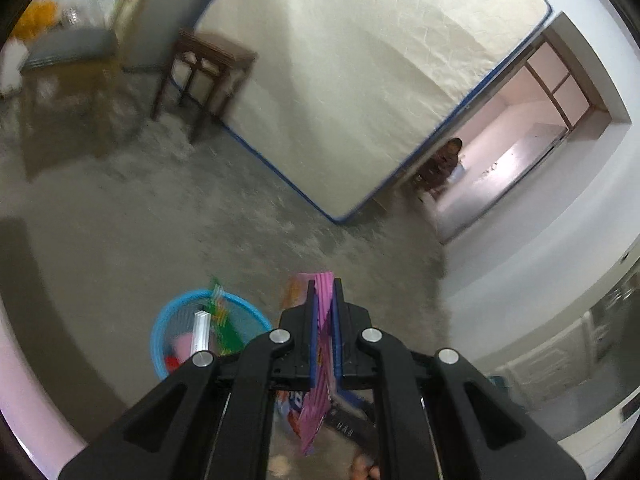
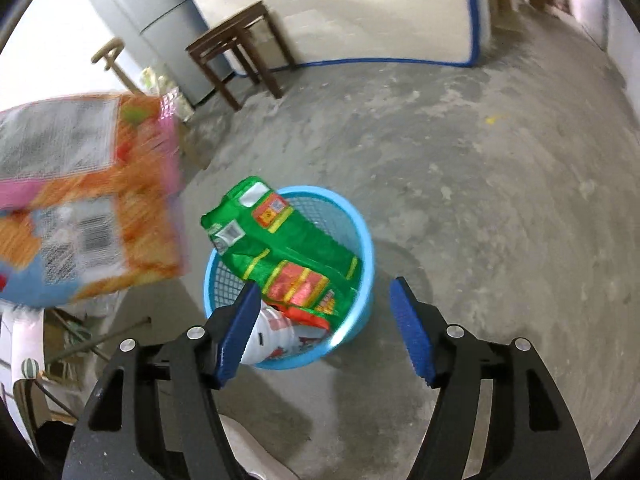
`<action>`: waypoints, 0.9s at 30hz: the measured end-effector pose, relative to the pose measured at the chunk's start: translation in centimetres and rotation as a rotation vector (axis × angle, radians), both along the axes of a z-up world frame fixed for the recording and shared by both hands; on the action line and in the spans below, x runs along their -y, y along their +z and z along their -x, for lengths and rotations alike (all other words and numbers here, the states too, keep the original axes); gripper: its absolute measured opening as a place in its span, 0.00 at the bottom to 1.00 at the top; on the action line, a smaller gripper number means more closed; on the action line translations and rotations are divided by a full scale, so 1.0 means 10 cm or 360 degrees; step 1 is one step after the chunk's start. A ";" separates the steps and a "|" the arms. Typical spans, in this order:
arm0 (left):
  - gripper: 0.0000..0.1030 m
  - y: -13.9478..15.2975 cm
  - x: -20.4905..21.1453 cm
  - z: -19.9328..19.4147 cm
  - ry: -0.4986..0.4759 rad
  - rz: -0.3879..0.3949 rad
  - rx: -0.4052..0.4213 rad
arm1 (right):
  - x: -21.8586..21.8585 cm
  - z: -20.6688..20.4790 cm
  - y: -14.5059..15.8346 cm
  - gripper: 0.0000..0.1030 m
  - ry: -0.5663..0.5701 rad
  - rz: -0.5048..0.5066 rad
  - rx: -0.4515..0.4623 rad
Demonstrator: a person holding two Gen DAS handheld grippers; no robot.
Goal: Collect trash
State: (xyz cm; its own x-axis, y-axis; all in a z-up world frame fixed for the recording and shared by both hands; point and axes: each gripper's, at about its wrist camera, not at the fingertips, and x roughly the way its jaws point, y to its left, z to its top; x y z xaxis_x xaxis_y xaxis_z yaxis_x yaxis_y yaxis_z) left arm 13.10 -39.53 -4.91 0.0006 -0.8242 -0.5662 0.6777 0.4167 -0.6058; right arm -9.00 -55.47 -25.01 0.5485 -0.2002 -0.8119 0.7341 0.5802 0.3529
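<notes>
1. trash: a green snack wrapper (image 2: 288, 248) lies tilted across a blue mesh basket (image 2: 362, 240), its upper end poking over the far-left rim, its lower end inside.
2. under the green snack wrapper, a white wrapper with red print (image 2: 276, 338) lies in the near part of the blue mesh basket.
3. the blue mesh basket stands on the grey concrete floor (image 2: 480, 180); in the left wrist view it sits to the near left of the left hand-held gripper.
4. the right hand-held gripper (image 2: 324, 328) hangs above the blue mesh basket with its blue pads spread wide; nothing sits between them, and the pads touch no wrapper.
5. the left hand-held gripper (image 1: 324, 320) has its pads pressed together on a pink wrapper (image 1: 316, 364), which hangs down below the fingers.
6. in the right wrist view that same wrapper shows at the left as a blurred orange and pink packet with a barcode, up off the floor and left of the basket.
7. farther off, a dark wooden stool (image 2: 240, 52) stands by a mattress (image 1: 360, 60) with blue piping that leans upright against the wall.
8. a grey refrigerator (image 2: 152, 20) stands left of the dark wooden stool.
</notes>
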 end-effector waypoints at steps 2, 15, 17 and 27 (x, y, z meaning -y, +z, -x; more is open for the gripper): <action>0.05 -0.24 0.30 -0.04 -0.0002 -0.0074 -0.0049 | 0.01 0.12 -0.03 0.62 -0.0041 -0.0031 -0.0007; 0.35 -1.87 0.90 -0.04 0.0134 -0.0870 -0.0222 | 0.00 0.31 -0.09 0.62 -0.0119 -0.0053 -0.0034; 0.44 -1.78 0.84 -0.04 0.0156 -0.0829 -0.0201 | 0.00 0.18 -0.12 0.57 -0.0079 -0.0030 -0.0056; 0.70 -0.39 0.12 -0.02 0.0169 -0.0600 0.0094 | -0.14 -0.49 -0.20 0.45 0.0141 -0.0129 -0.0002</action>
